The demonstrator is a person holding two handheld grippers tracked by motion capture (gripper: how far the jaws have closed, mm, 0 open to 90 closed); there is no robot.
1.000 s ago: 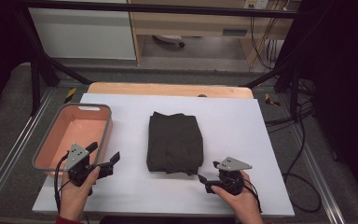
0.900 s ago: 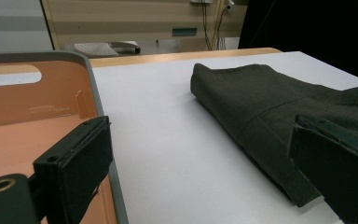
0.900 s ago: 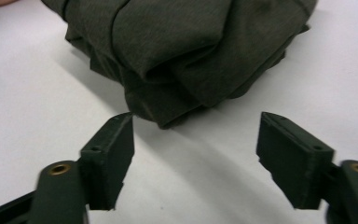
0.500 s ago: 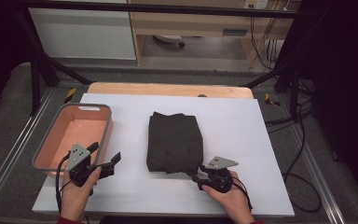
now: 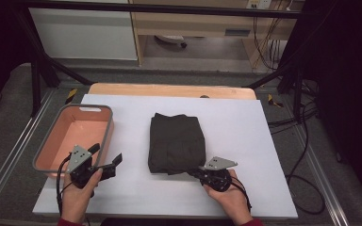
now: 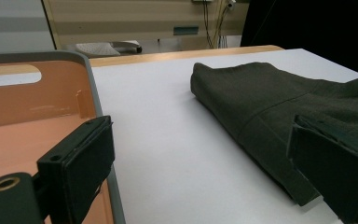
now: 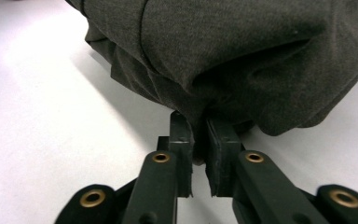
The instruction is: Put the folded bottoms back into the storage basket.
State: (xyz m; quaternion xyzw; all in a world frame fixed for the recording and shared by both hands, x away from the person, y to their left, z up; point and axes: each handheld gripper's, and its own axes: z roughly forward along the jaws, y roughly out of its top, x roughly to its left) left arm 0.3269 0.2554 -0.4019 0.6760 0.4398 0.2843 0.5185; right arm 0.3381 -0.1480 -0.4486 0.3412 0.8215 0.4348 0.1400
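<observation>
Lay folded at tabletop (image 5: 264,141) centre: dark garment (image 5: 176,141). Pinched its six-o'clock hem, right gripper (image 7: 199,154) jaws nearly together on thin fabric. Hovered wide-jawed at eight o'clock beside pink basket (image 5: 104,141): left gripper (image 5: 104,159). Likely risk: shallow bite slipping, folds spilling loose.

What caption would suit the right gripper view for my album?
The right hand-held gripper pinches the near edge of a folded dark garment on a white table.

White table (image 5: 245,141): folded dark garment (image 5: 176,141), orange bin (image 5: 104,141).
</observation>
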